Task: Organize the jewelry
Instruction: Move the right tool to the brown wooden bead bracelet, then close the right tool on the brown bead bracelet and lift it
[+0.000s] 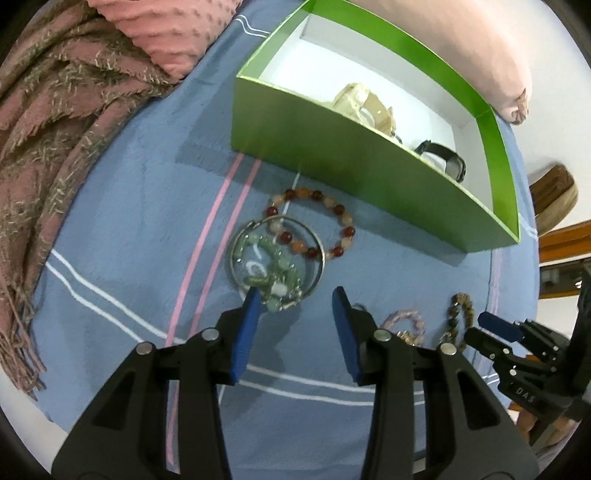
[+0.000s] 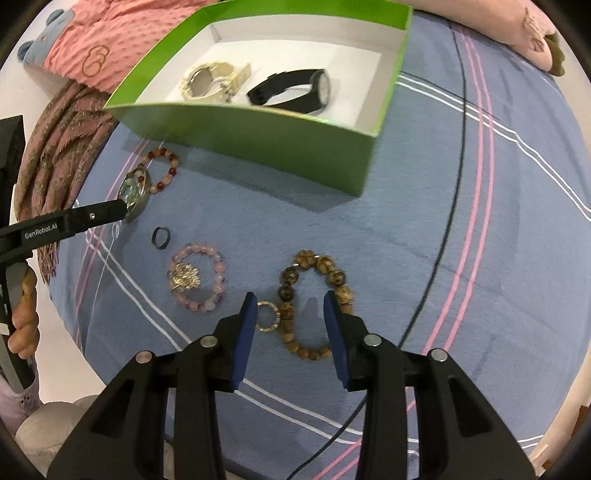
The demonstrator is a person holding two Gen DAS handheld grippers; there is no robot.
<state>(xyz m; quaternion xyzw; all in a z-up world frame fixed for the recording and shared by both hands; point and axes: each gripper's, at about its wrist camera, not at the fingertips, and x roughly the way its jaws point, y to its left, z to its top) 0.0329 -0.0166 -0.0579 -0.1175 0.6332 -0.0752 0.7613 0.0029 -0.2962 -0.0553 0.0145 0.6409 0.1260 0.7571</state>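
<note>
A green box (image 1: pixel 332 147) (image 2: pixel 258 136) holds a cream watch (image 2: pixel 210 79) and a black watch (image 2: pixel 295 90). On the blue bedspread lie a red-orange bead bracelet (image 1: pixel 332 210) (image 2: pixel 166 162), a silver bangle (image 1: pixel 317 254) around a green stone bracelet (image 1: pixel 273 269), a pink bead bracelet (image 2: pixel 195 280), a brown bead bracelet (image 2: pixel 314 295), a black ring (image 2: pixel 161 238) and a gold ring (image 2: pixel 268 315). My left gripper (image 1: pixel 295 299) is open over the near edge of the bangle. My right gripper (image 2: pixel 290 306) is open around the brown bracelet's left side and the gold ring.
A pink fringed blanket (image 1: pixel 55 147) and a pink cushion (image 1: pixel 173 33) lie at the left. A pale pillow (image 1: pixel 480 48) lies behind the box. A black cable (image 2: pixel 454 184) crosses the bedspread at the right. The bed edge runs along the lower left.
</note>
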